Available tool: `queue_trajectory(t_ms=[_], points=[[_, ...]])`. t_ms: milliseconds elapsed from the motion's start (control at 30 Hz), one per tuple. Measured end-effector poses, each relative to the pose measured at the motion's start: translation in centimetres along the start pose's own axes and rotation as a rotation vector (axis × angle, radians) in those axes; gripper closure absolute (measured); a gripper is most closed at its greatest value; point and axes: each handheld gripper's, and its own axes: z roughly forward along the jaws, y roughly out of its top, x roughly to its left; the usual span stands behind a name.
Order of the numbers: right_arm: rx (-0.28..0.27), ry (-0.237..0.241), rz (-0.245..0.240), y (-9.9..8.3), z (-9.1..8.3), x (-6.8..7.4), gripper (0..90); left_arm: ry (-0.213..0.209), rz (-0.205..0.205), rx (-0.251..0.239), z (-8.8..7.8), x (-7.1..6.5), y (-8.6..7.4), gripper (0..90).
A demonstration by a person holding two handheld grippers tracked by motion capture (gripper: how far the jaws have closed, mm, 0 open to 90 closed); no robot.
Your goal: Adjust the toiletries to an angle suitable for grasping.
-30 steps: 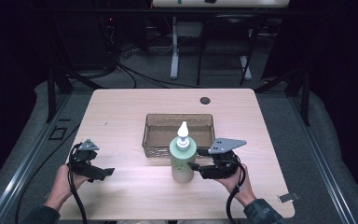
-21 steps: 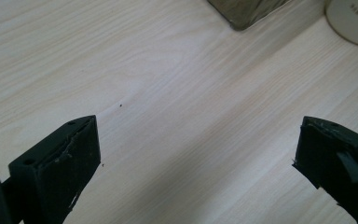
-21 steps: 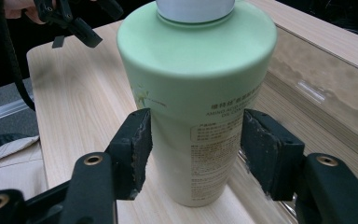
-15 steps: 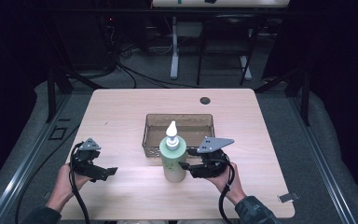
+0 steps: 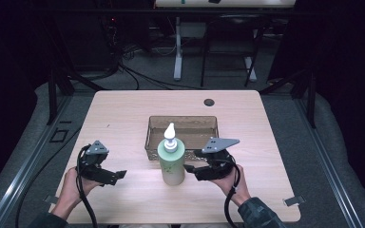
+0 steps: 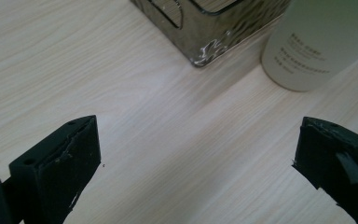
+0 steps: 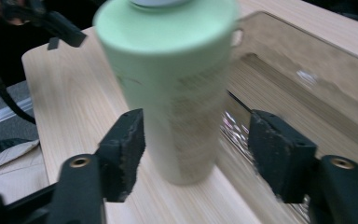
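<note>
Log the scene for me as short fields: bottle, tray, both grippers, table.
bottle: pale green plastic pump bottle with white nozzle, upright on the table, just in front of the tray
tray: clear brownish rectangular tray, nothing visible inside
right gripper: jaws have just been opening; bottle between them, pads clear of it
left gripper: jaws wide apart, holding nothing, left of the bottle
table: light wooden table, round dark cable hole at the far edge

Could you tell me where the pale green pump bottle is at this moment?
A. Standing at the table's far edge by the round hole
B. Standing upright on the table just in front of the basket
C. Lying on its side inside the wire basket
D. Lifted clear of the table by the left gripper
B: the pump bottle stands upright on the table, against the near side of the wire basket.
</note>
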Motion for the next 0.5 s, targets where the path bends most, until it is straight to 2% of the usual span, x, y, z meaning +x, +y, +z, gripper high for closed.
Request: queue_trajectory(t_ms=[33, 67, 100, 167, 200, 267, 367, 500], points=[[0.004, -0.010, 0.016, -0.3, -0.6, -0.5, 33.7, -0.002, 0.004, -0.006, 0.0, -0.3, 0.1, 0.1], [0.043, -0.048, 0.020, -0.8, -1.2, -1.1, 28.1, -0.012, 0.010, -0.012, 0.0, -0.7, 0.5, 0.1], [0.043, -0.048, 0.020, -0.8, -1.2, -1.1, 28.1, -0.012, 0.010, -0.012, 0.0, -0.7, 0.5, 0.1], [0.070, -0.054, 0.057, -1.8, -2.0, -2.1, 22.8, -0.024, 0.012, -0.013, 0.1, -1.3, 0.8, 0.1], [0.102, -0.101, 0.087, -2.7, -2.5, -3.1, 20.1, -0.033, 0.026, -0.022, 0.2, -2.0, 1.3, 0.0], [0.109, -0.112, 0.105, -3.1, -2.8, -3.7, 18.1, -0.040, 0.032, -0.024, 0.2, -2.3, 1.5, 0.0], [0.135, -0.161, 0.148, -3.8, -3.6, -4.9, 16.2, -0.062, 0.047, -0.037, 0.4, -3.6, 2.4, 0.0], [0.190, -0.206, 0.147, -4.4, -3.6, -5.5, 15.3, -0.098, 0.066, -0.053, 0.7, -5.2, 3.5, 0.0]])
